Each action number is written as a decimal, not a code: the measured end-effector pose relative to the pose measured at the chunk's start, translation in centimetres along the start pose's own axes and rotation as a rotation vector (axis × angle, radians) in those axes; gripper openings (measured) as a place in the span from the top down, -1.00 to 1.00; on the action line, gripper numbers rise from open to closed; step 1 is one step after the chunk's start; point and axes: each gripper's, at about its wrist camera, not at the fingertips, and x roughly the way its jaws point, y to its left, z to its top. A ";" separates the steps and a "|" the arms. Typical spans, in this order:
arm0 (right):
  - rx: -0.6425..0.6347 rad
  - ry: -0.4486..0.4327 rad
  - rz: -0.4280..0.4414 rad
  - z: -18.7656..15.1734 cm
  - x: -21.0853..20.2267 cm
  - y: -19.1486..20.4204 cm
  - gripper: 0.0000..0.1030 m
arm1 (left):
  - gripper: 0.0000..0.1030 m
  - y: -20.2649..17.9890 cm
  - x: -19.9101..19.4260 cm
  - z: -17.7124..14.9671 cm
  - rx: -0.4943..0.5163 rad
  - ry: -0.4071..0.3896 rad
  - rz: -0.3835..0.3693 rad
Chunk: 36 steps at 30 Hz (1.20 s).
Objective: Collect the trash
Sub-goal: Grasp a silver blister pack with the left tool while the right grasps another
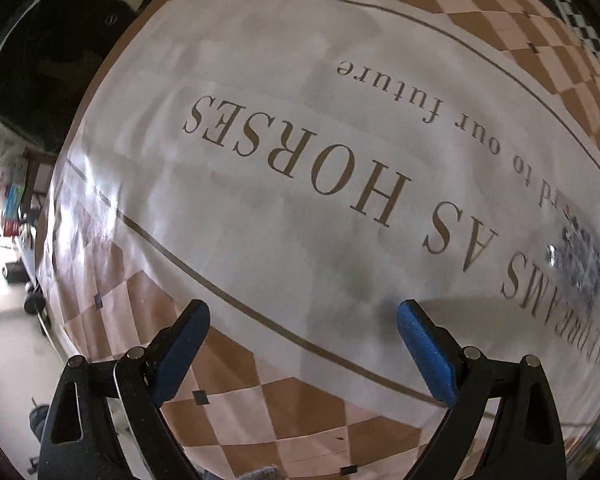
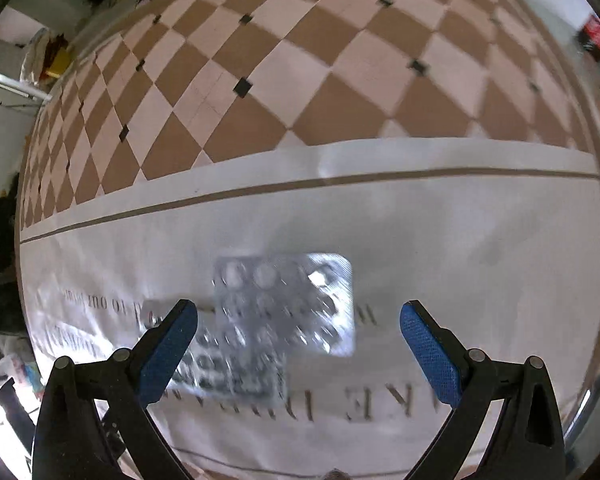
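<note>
A silver pill blister pack (image 2: 288,304) lies flat on the white printed middle of the tablecloth (image 2: 460,240), blurred. A second foil piece (image 2: 224,372) lies partly under it toward me. My right gripper (image 2: 298,314) is open just above the blister pack, with its blue fingers (image 2: 168,352) on either side of the pack. In the left wrist view the foil pack (image 1: 584,256) shows at the far right edge. My left gripper (image 1: 302,314) is open and empty over the white cloth, left of the pack.
The cloth has a brown and pink checkered border (image 2: 300,60) and brown lettering (image 1: 300,160). A black chair (image 1: 48,64) stands beyond the table's left edge. A red and black item (image 2: 598,38) sits at the far right. Room clutter (image 1: 8,192) lies beyond.
</note>
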 end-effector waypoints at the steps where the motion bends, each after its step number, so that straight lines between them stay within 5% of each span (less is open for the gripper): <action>1: -0.003 0.011 -0.008 0.2 0.4 0.2 -0.98 | -0.88 0.1 0.0 0.1 -0.011 0.010 0.003; 5: -0.029 -0.021 -0.084 -0.1 0.5 1.0 -0.77 | -0.87 -0.2 -0.8 0.8 -0.028 0.016 -0.009; 7: -0.035 -0.040 -0.110 -0.5 0.0 0.6 -0.40 | -0.86 -1.5 -1.9 1.6 0.017 -0.013 -0.009; 9: -0.036 -0.044 -0.069 -0.7 -0.7 -0.5 -0.32 | -0.86 -2.4 -3.2 1.8 0.040 -0.017 -0.030; 13: -0.012 -0.069 -0.085 -0.8 -2.4 -4.2 -0.29 | -0.86 -4.4 -4.0 2.4 -0.052 0.082 -0.205; 19: 0.117 -0.092 -0.145 0.4 -3.9 -10.8 -0.30 | -0.84 -7.6 -1.5 4.1 -0.340 0.285 -0.451; 21: 0.161 -0.096 -0.152 0.9 -3.9 -12.3 -0.30 | -0.84 -8.2 -0.6 4.9 -0.428 0.319 -0.466; 25: 0.197 -0.096 -0.164 1.5 -3.8 -14.2 -0.30 | -0.81 -9.1 0.1 5.4 -0.517 0.332 -0.366; 27: 0.205 -0.082 -0.153 1.2 -3.2 -13.5 -0.30 | -0.52 -9.9 -0.5 5.2 -0.476 0.320 -0.291; 30: 0.192 -0.057 -0.130 0.8 -3.2 -14.5 -0.30 | -0.35 -11.2 -1.2 4.5 -0.314 0.275 -0.258; 33: 0.160 -0.003 -0.094 -0.2 -2.6 -14.5 -0.30 | -0.32 -12.2 -1.9 3.0 -0.023 0.210 -0.250; 36: 0.125 0.046 -0.079 -1.0 -1.9 -14.2 -0.33 | -0.32 -11.9 -1.8 0.9 0.244 0.167 -0.154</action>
